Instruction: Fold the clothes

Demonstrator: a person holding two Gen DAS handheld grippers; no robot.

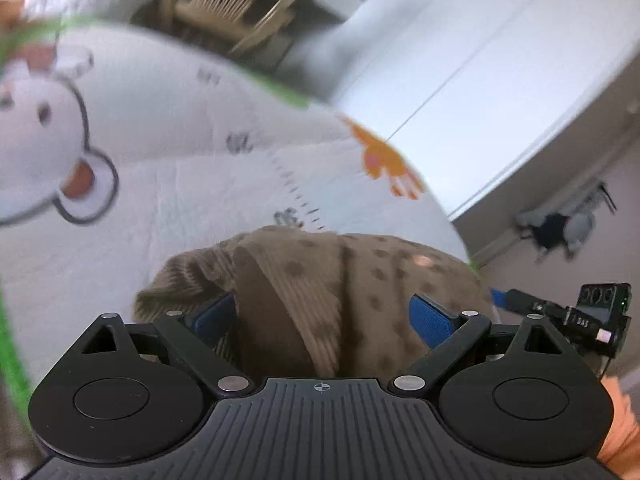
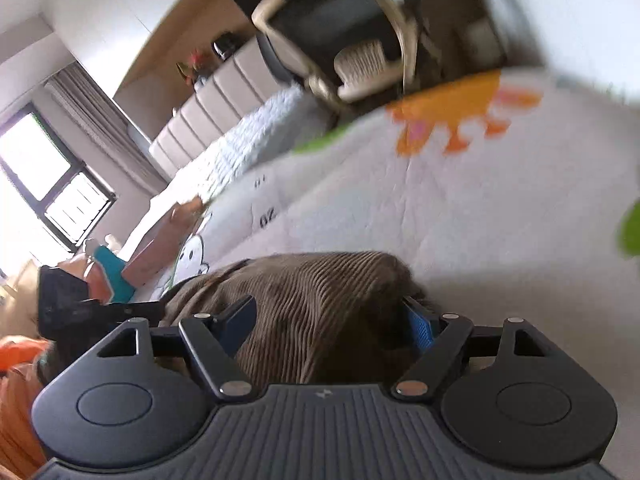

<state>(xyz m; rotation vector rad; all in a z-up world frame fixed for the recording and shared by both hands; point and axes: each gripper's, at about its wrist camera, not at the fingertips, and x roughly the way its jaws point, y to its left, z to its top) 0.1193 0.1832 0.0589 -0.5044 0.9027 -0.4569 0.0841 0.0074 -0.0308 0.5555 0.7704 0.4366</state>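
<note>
Brown garment [image 1: 320,280] bunched at 12 o'clock between both tongs; left gripper [image 1: 326,316] and right gripper [image 2: 332,320] spread wide, grasp unclear.

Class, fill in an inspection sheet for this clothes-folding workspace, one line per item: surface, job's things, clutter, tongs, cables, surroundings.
Surface: white play mat with cartoon prints and numbers.
Job's things: brown corduroy garment, bunched, dotted in places.
Clutter: nothing seen on the mat.
Tongs: left tongs and right tongs have fabric between their fingers; grip cannot be judged.
Cables: nothing seen clearly.
Surroundings: chair, bed, window, white cabinet doors.
</note>
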